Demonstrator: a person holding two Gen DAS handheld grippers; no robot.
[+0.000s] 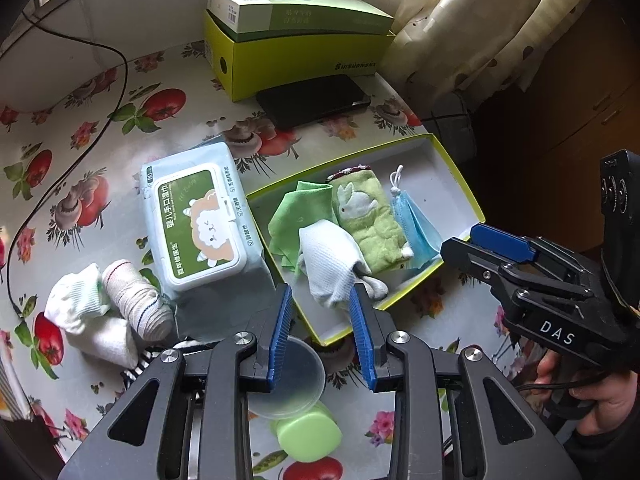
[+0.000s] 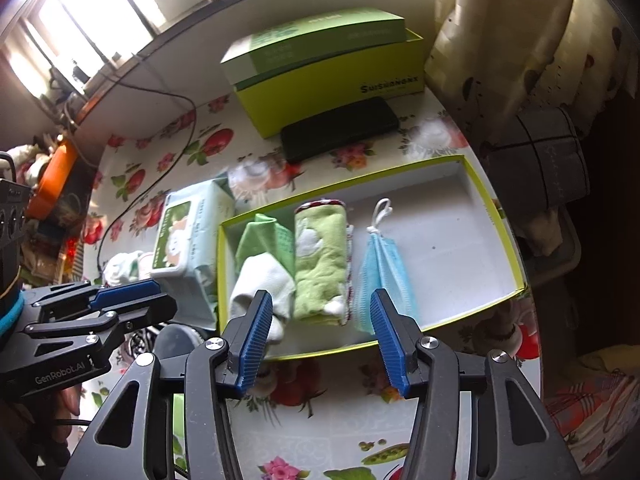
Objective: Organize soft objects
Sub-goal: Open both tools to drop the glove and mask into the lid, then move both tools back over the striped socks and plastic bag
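The shallow box (image 2: 496,216) with the yellow-green rim lies open on the flowered tablecloth (image 1: 120,152) and already holds four soft items side by side: a folded green cloth (image 2: 264,240), a white sock (image 2: 260,284) lying partly over it, a rolled green towel with a rabbit motif (image 2: 320,264), and a blue face mask (image 2: 384,276). The right half of the box is bare.

Outside the box, a small pile of white socks and a rolled striped sock (image 1: 116,308) rests beside the wet-wipe pack (image 1: 196,220); by this layout, the task is judged partly complete, with that pile left to place.

The left gripper (image 1: 320,308) stands above the near box corner, jaws parted, nothing between them. The right gripper (image 2: 318,320) stands over the near box edge, jaws wider apart, also empty.
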